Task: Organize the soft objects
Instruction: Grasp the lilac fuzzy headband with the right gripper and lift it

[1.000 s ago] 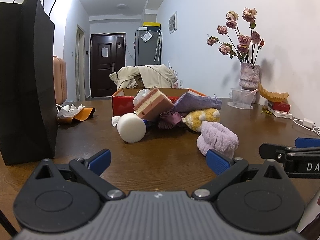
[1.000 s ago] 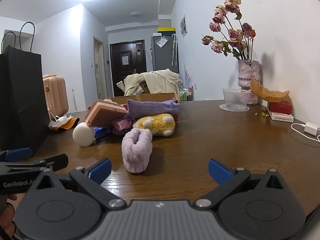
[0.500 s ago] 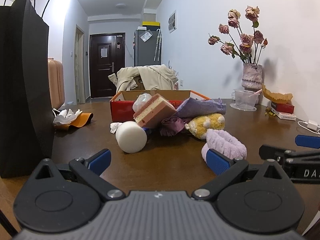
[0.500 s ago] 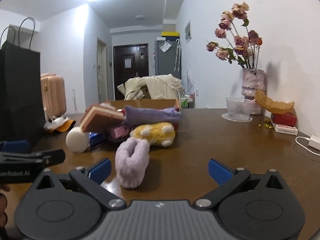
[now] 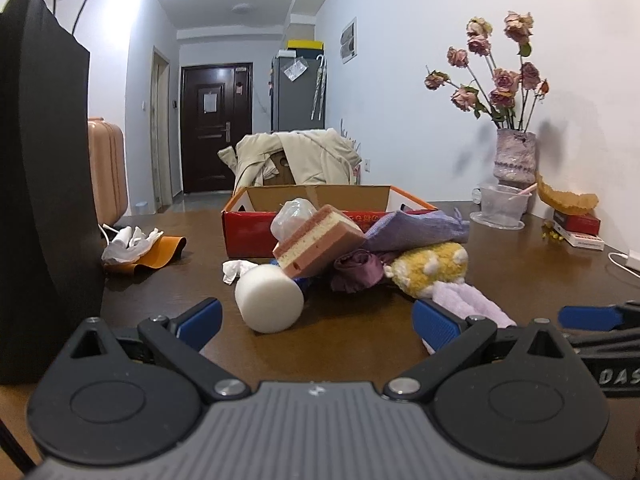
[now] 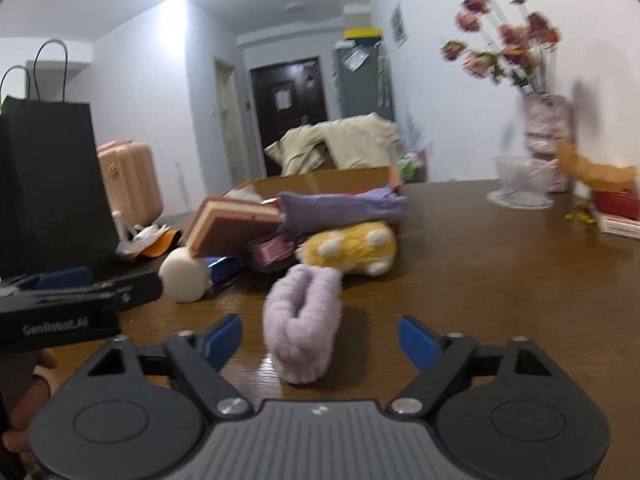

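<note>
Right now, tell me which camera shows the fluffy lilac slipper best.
The right wrist view: the lilac slipper lies whole, though blurred, between the open right gripper fingers. The left wrist view shows only part of it, cut off behind the left gripper finger.

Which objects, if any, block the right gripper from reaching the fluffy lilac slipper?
Probably none. The right gripper is open, and the lilac slipper lies straight ahead between its fingers on bare table. The yellow plush sits behind the slipper.
</note>
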